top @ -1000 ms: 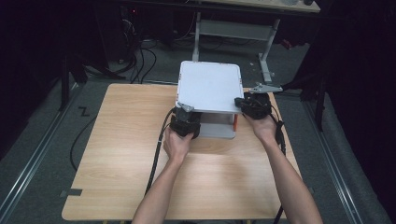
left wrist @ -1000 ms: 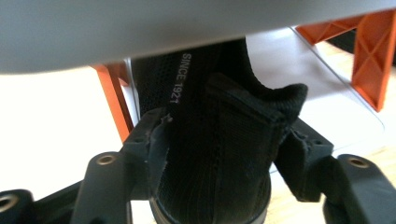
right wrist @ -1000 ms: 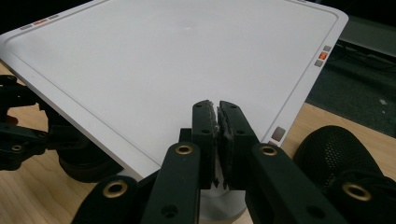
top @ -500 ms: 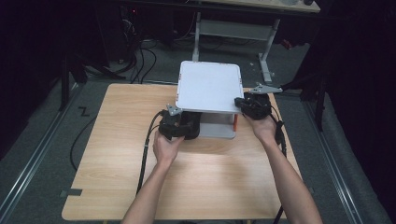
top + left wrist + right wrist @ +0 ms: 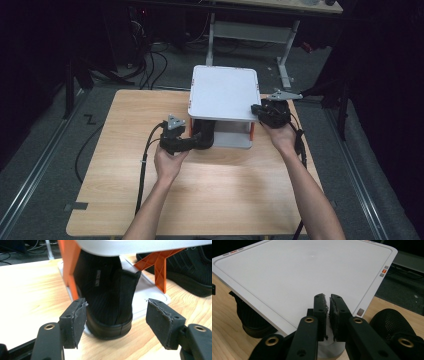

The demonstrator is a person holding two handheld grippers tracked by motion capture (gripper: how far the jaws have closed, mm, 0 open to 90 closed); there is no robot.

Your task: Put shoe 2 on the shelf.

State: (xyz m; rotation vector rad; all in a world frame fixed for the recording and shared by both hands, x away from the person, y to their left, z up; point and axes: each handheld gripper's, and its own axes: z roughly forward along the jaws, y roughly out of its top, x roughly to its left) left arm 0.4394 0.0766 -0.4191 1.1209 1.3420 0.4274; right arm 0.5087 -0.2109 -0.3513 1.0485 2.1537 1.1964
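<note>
Tabletop of pale wood-grain laminate [image 5: 115,200] fills the middle of the high view, ringed by dark grey floor, with black cables at upper left and a white desk frame at top centre. At upper centre of the table stands a white two-tier shoe rack with orange struts [image 5: 223,92]. A black knit slip-on shoe [image 5: 107,290] sits on the lower shelf, its heel overhanging the near edge; in the left gripper view it lies at centre frame. A second black shoe [image 5: 197,270] rests on the table at upper right of that view.

The left gripper [image 5: 200,142], at centre left, has its jaws spread wide on either side of the shoe's heel, pads clear of it; they have just been opening. The right gripper [image 5: 261,113], at the rack's right edge, has its jaws almost together over the top panel's rim; whether they pinch it cannot be told.

Compared with the earliest frame, the left hand has shifted left and toward the lower edge, away from the rack; the right hand is unchanged.
</note>
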